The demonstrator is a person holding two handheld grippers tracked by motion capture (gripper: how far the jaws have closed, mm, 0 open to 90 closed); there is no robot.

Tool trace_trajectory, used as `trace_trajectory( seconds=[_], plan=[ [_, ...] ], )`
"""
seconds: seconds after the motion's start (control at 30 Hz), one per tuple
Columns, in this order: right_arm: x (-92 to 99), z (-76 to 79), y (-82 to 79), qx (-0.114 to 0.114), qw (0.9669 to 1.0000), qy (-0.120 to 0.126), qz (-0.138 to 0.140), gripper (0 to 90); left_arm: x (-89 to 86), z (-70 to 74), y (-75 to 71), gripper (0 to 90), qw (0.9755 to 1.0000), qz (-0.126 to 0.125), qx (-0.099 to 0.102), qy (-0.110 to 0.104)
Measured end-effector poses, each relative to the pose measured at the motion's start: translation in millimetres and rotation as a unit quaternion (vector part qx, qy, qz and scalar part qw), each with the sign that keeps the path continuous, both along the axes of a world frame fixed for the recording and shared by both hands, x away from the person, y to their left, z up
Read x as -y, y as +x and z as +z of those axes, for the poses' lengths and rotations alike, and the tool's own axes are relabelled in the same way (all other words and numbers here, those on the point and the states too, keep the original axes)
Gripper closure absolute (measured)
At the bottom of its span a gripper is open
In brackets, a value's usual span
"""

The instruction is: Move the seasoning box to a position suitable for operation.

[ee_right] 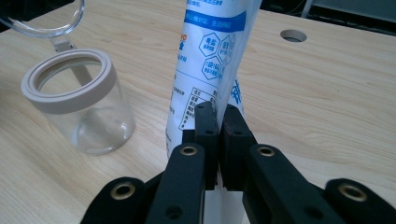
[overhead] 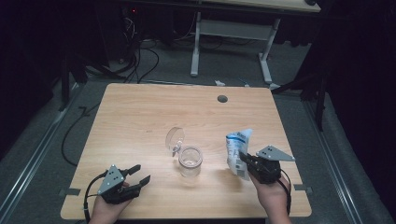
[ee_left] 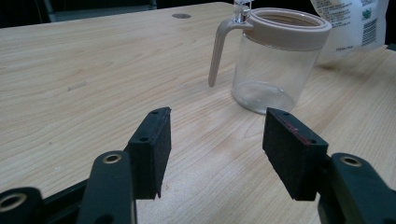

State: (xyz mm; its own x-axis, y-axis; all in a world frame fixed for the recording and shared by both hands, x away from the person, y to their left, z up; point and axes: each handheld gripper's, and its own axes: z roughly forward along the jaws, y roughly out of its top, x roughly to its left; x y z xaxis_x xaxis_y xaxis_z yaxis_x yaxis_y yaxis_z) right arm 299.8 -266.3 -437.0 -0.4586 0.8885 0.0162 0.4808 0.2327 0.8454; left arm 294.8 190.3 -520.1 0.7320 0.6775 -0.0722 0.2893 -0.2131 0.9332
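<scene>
Right gripper (overhead: 246, 164) has its jaws clamped on the lower edge of a white-and-blue refill pouch (overhead: 237, 152), held upright just above the worktop (overhead: 140, 116), right of the clear glass jar (overhead: 190, 162). Jar stands mid-worktop with a beige rim, beige handle, and a clear hinged lid (overhead: 175, 138) flipped up behind it. Left gripper (overhead: 136, 176) rests low at the near left corner, jaws apart with nothing between them, pointing toward the jar but well apart from it. Risks, as judgement: the pinch sits on a thin seam low on the pouch (ee_right: 210, 70), so the tall top may flop sideways when tilted, sending contents past the jar (ee_right: 77, 100) mouth onto the worktop. The pouch could also slide out of the jaws if the contents shift. Cannot tell whether the pouch top is cut open; if sealed, nothing pours. The jar is not steadied, so a nudge from the pouch or gripper could push or tip it. The raised lid stands close to the pour path and could be knocked or block the pouch. From the left gripper view, the jar (ee_left: 275, 60) handle faces that gripper (ee_left: 219, 149), so bracing it looks possible.
</scene>
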Motion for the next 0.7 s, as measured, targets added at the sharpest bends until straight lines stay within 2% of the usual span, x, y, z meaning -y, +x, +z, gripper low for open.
trace_trajectory(
  seconds=[0.3,0.7],
  plan=[
    [-6.2,-3.4,-2.3,-0.002,0.9999,-0.002,0.013,87.9,0.2,0.3,0.4,42.4,1.0000,-0.001,-0.004,-0.002],
    [-13.1,6.1,1.2,-0.033,0.9980,-0.038,0.038,87.9,3.5,-1.1,0.0,42.1,0.9999,-0.009,-0.005,0.003]
  ],
)
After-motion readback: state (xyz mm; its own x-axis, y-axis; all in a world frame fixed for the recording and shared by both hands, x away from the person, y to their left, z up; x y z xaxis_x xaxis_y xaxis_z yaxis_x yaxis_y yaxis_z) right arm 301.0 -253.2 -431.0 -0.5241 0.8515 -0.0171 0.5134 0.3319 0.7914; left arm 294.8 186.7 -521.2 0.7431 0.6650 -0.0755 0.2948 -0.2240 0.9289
